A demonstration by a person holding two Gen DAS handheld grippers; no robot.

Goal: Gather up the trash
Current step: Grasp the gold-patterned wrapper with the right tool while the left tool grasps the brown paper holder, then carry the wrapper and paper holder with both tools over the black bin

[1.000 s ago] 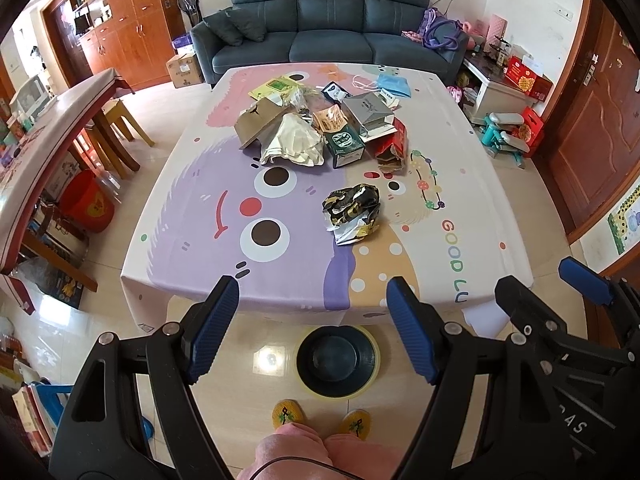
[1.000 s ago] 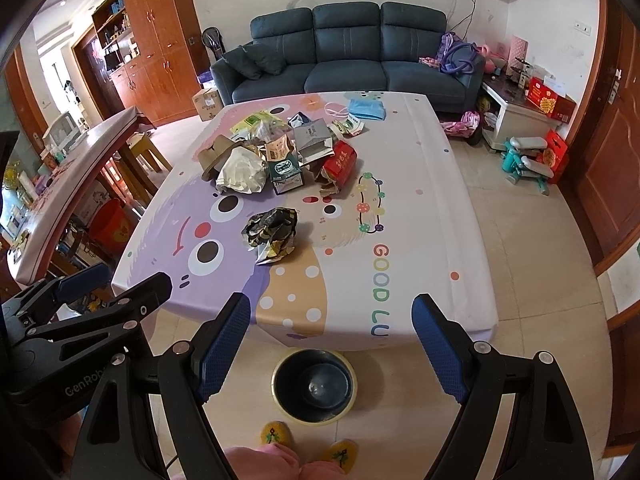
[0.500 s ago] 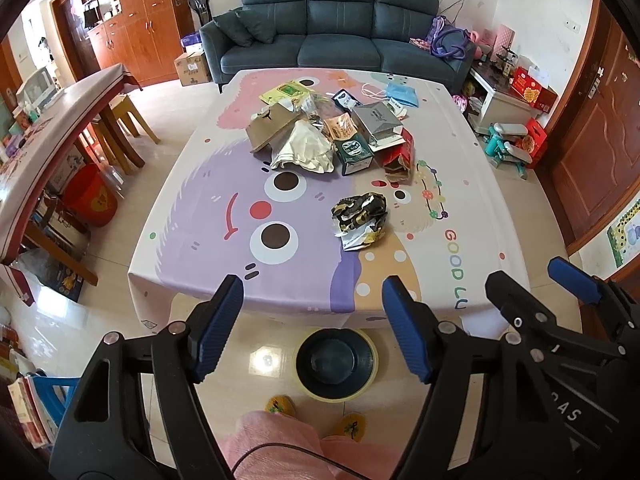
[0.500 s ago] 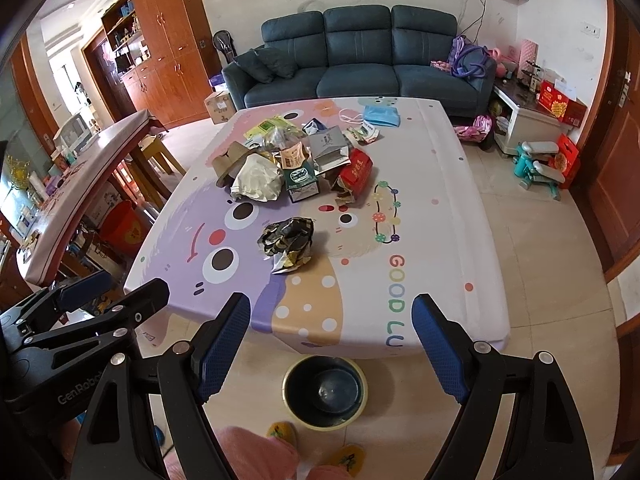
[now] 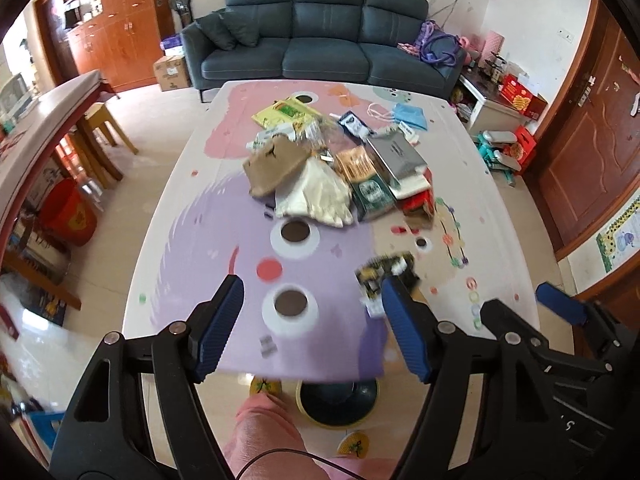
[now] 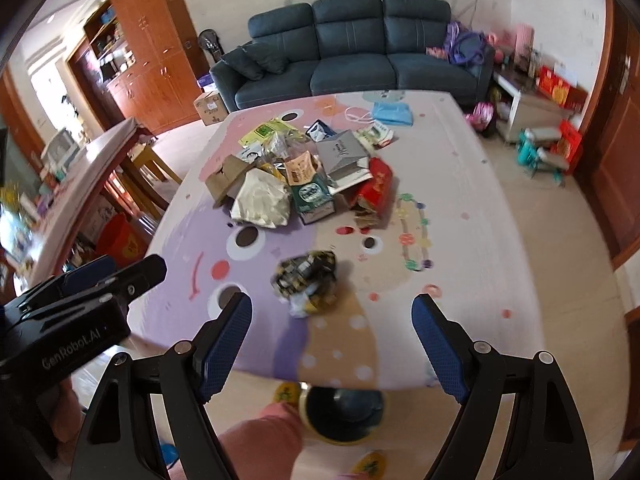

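while both grippers hang spread and empty, the crumpled black-and-gold foil wrapper (image 6: 307, 280) lies on the table's near part, just ahead of the right gripper (image 6: 332, 340), left of centre; the left gripper (image 5: 310, 328) sits further left.

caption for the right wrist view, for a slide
Open right gripper faces a crumpled black-and-yellow wrapper on the cartoon tablecloth.
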